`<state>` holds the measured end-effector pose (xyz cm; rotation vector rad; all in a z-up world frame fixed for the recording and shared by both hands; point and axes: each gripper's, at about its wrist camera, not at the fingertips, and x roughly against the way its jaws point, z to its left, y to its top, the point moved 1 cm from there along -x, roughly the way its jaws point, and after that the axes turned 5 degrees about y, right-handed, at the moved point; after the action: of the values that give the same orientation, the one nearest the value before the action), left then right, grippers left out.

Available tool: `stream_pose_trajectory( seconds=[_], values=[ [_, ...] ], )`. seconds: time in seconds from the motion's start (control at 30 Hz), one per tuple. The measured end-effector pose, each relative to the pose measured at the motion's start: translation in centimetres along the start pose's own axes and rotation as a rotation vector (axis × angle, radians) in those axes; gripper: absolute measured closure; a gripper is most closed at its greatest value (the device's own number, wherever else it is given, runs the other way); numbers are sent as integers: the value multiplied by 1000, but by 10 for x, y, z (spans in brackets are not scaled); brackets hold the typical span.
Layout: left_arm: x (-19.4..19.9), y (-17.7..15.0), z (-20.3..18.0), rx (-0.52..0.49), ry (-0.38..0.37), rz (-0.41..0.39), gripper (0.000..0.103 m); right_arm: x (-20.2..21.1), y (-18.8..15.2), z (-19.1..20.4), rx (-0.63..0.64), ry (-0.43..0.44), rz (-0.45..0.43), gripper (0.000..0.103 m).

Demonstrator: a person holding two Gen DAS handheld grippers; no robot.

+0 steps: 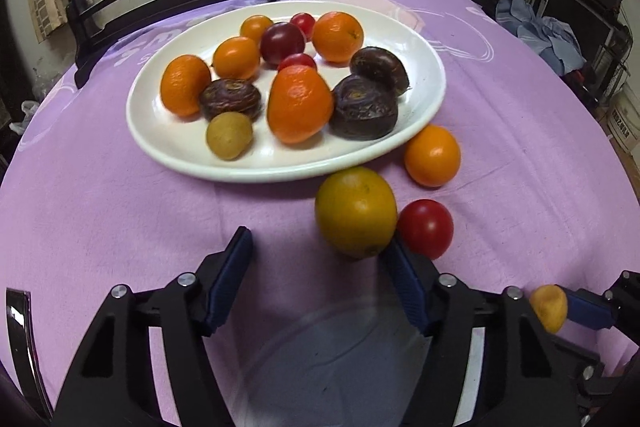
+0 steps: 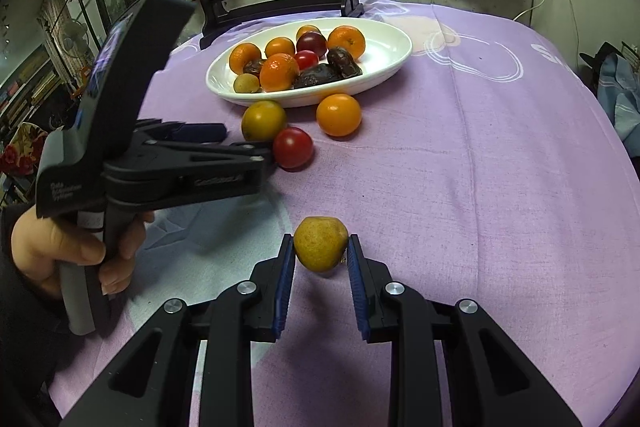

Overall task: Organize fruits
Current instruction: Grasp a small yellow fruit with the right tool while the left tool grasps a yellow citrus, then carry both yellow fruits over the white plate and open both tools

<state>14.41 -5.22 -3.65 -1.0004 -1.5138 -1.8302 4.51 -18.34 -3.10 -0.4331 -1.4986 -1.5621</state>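
Right wrist view: small yellow-green fruit [image 2: 320, 243], dull speckled skin, roundish w/ a slight point, sits low-centre, clenched between the ribbed blue pads of the right claw [image 2: 320, 247]. Left claw [image 1: 320, 247], lower centre of left wrist view, is released, pads wide apart; a larger smooth yellow-orange fruit [image 1: 355, 211] lies by its right pad, touching a glossy red tomato [image 1: 425, 227]. Oval white glazed plate [image 1: 168, 147], upper centre, holds oranges, tomatoes & wrinkled dark fruits. Counter cloth [image 1: 120, 227] is soft lilac fabric.

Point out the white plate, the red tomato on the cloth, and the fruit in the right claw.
white plate [image 1: 160, 143]: left wrist view, bare near rim.
red tomato [image 2: 293, 147]: right wrist view, centre.
small yellow fruit [image 2: 320, 243]: right wrist view, centre.
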Motion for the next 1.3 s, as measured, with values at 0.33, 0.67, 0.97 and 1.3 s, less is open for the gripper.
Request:
stream_pose_trajectory(
  seconds=[0.33,0.67,0.97,1.3],
  values=[
    [1,3,-11,-5,-19,-26,47,-6,1,-1,-4,-7,13,76],
    [4,2,-14,11,-71,-40,65,-6,2,-3,-10,-19,11,76],
    [35,-32,-7,-6,-128,-21,65,-2,1,-1,-1,-19,-2,76],
    [85,-44,21,-17,-148,-83,65,35,14,13,15,52,-171,76]
  ],
)
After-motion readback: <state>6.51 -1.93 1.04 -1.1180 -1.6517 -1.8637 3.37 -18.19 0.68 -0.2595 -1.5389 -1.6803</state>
